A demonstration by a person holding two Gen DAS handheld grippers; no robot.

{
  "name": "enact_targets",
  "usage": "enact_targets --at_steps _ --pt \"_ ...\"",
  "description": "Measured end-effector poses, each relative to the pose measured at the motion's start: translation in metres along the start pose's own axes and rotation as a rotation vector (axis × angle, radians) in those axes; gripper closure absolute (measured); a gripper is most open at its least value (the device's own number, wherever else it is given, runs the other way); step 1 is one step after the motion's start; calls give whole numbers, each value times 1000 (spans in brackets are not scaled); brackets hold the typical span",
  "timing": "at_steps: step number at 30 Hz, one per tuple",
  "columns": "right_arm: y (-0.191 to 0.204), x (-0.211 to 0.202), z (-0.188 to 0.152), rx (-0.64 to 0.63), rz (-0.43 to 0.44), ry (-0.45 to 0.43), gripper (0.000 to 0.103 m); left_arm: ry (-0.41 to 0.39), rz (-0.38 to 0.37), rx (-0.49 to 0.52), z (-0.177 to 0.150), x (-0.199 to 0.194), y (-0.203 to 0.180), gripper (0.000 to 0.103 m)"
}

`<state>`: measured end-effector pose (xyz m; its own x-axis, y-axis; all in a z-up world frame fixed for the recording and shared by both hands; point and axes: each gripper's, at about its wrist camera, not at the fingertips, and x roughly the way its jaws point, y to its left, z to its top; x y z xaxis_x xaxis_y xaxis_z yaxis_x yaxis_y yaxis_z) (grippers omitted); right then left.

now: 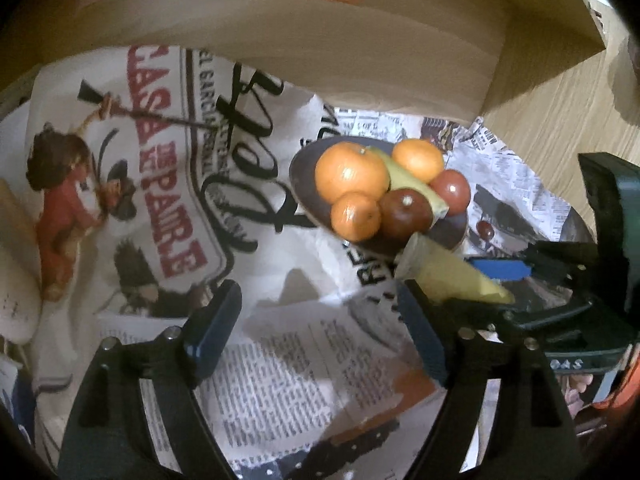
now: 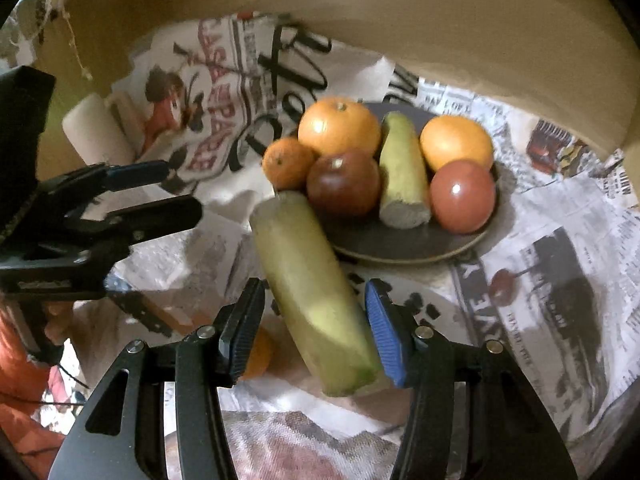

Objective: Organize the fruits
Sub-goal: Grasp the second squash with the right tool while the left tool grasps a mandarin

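Observation:
A dark round plate (image 2: 404, 246) (image 1: 304, 164) lies on the newspaper. It holds oranges (image 2: 339, 126) (image 1: 352, 170), two dark red fruits (image 2: 343, 182) (image 1: 405, 213) and a cut yellow-green banana piece (image 2: 402, 168) (image 1: 412, 184). My right gripper (image 2: 314, 330) is shut on a second banana piece (image 2: 312, 292) (image 1: 448, 272), held just before the plate's near rim. My left gripper (image 1: 320, 320) (image 2: 180, 188) is open and empty, left of the plate.
Crumpled newspaper (image 1: 168, 168) covers the surface. A tan cardboard wall (image 1: 340, 52) rises behind the plate. A cherry (image 2: 503, 286) (image 1: 486, 230) lies right of the plate. Another orange (image 2: 260, 354) sits behind my right fingers. A pale roll (image 2: 98, 130) lies left.

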<state>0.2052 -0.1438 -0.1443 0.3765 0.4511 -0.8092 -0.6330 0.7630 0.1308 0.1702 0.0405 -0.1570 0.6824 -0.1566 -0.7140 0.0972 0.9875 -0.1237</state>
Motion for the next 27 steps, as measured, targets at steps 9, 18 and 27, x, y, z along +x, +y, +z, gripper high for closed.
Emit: enact_targets --at_steps 9,18,27 --pt "3 12 2 -27 -8 34 55 22 -18 1 -11 4 -5 22" --pt "-3 0 -4 26 -19 -2 67 23 -65 25 -11 0 -26 22" --pt "-20 -32 -21 72 -54 -75 67 40 -103 84 -15 0 -62 22"
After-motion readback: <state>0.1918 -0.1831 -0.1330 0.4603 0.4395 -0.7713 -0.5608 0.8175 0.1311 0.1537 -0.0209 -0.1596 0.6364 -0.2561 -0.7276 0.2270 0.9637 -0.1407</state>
